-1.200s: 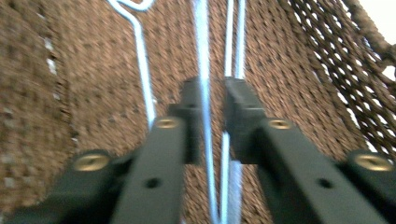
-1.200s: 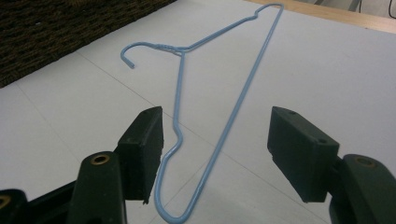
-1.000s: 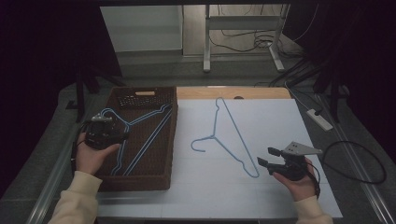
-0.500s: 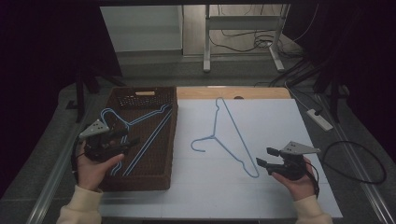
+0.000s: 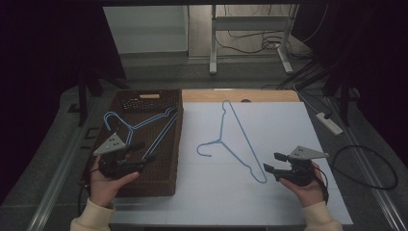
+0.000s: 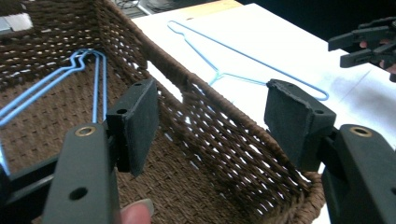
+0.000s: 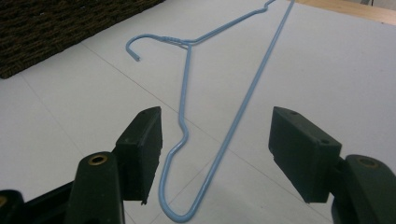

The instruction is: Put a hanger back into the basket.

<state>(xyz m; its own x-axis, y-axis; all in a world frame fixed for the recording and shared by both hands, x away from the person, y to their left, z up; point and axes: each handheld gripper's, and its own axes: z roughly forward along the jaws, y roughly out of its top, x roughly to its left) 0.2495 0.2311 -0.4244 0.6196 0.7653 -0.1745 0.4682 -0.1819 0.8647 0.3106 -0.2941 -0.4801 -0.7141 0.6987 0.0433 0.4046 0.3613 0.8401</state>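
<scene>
A blue wire hanger [image 5: 221, 140] lies flat on the white sheet [image 5: 288, 130]. My right gripper [image 5: 271, 162] hovers by its near corner, open, with the hanger's bend [image 7: 187, 84] on the sheet between the jaws and untouched by my right gripper [image 7: 217, 154]. Blue hangers [image 5: 154, 119] lie inside the brown wicker basket [image 5: 178, 144]. My left gripper [image 5: 146, 151] hangs over the basket's near end; its jaws have just been opening and nothing is between them. In the left gripper view the open left gripper [image 6: 210, 121] frames the basket wall [image 6: 224, 135] and the hangers [image 6: 95, 79].
A strip of bare wooden table [image 5: 240, 95] shows beyond the sheet. On the floor at the right lie a white power strip [image 5: 329, 122] and a black cable loop [image 5: 365, 168]. Metal frame legs [image 5: 211, 43] stand behind the table.
My left gripper has pulled back from the hangers in the basket toward the near end and tilted, with its jaws wider apart. The right gripper has not moved.
</scene>
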